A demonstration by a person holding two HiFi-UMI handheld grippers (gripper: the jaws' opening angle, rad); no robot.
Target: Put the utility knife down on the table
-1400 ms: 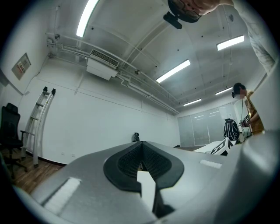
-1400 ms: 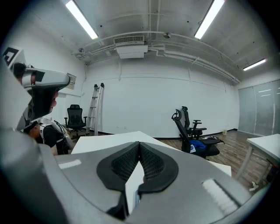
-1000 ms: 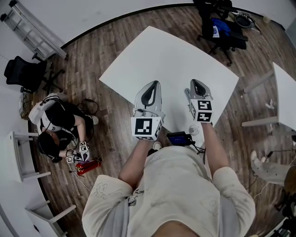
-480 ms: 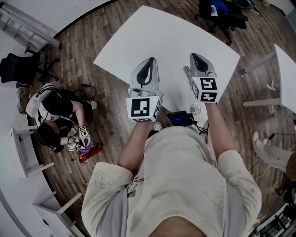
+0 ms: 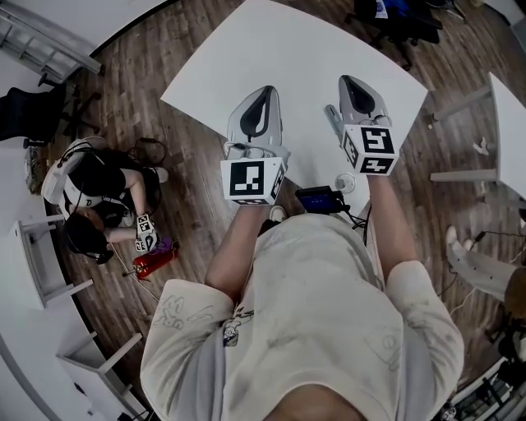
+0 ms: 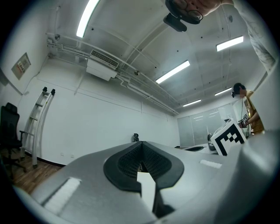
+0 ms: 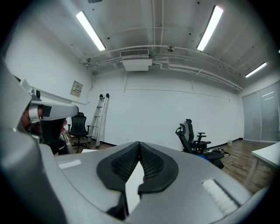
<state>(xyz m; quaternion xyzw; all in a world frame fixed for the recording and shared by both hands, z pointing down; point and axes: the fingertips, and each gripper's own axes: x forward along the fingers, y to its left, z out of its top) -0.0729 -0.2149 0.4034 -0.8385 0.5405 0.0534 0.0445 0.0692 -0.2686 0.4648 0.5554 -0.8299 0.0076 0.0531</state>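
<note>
No utility knife shows in any view. Both grippers are held side by side over the near part of the white table (image 5: pixel 304 57), pointing away from me. My left gripper (image 5: pixel 265 92) has its black pads meeting at the tips, with nothing between them (image 6: pixel 141 146). My right gripper (image 5: pixel 349 80) is shut the same way and holds nothing (image 7: pixel 139 146). Each carries its marker cube near my hands. The table top around both grippers is bare white.
A person (image 5: pixel 90 205) crouches on the wooden floor at the left beside a red object (image 5: pixel 152 261). A dark device (image 5: pixel 319 199) sits at the table's near edge. Black office chairs (image 5: pixel 394 20) stand beyond the table, a ladder (image 5: pixel 49 41) leans far left, and a second white table (image 5: pixel 509 131) is at the right.
My left gripper has sunk slightly towards the table. The right gripper stays about where it was. Both remain shut and without a load.
</note>
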